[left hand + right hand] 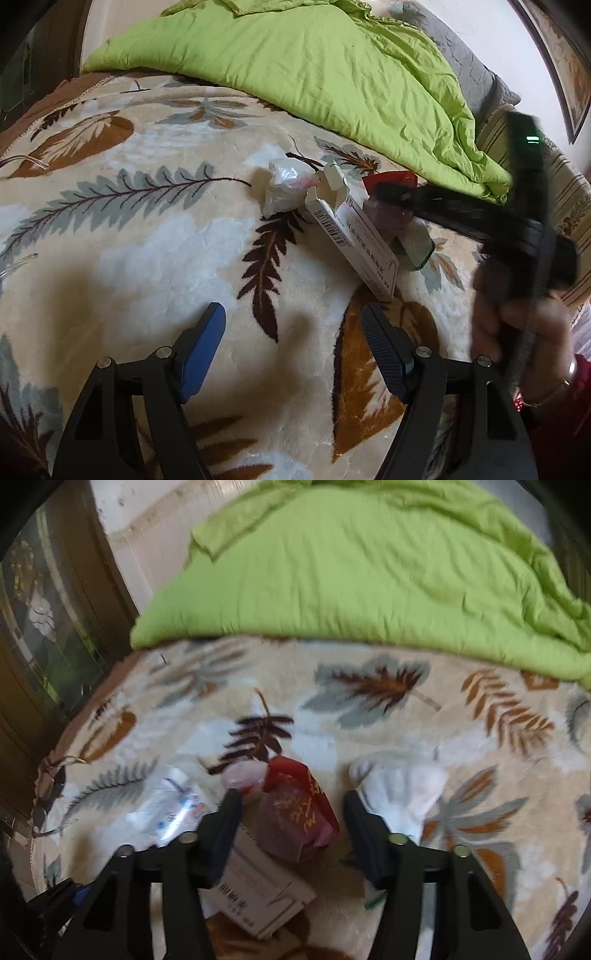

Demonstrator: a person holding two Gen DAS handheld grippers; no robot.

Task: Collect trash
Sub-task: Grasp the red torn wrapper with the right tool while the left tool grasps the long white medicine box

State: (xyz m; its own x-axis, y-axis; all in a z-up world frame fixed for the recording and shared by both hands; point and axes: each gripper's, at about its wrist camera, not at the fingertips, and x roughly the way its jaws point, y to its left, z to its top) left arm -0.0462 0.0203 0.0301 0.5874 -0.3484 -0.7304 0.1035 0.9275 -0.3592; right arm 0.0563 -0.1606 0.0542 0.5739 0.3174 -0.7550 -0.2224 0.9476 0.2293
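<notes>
The right gripper [291, 799], jaws spread, straddles the red wrapper [295, 812] on the blanket [369, 738] to pinch it; the left gripper [293, 319] waits released near the box [354, 236].

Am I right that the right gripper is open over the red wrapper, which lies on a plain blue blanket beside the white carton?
Not quite: the blanket is cream with a leaf pattern, not plain blue, as the right wrist view shows. The right gripper is indeed open over the red wrapper, beside the white carton.
</notes>
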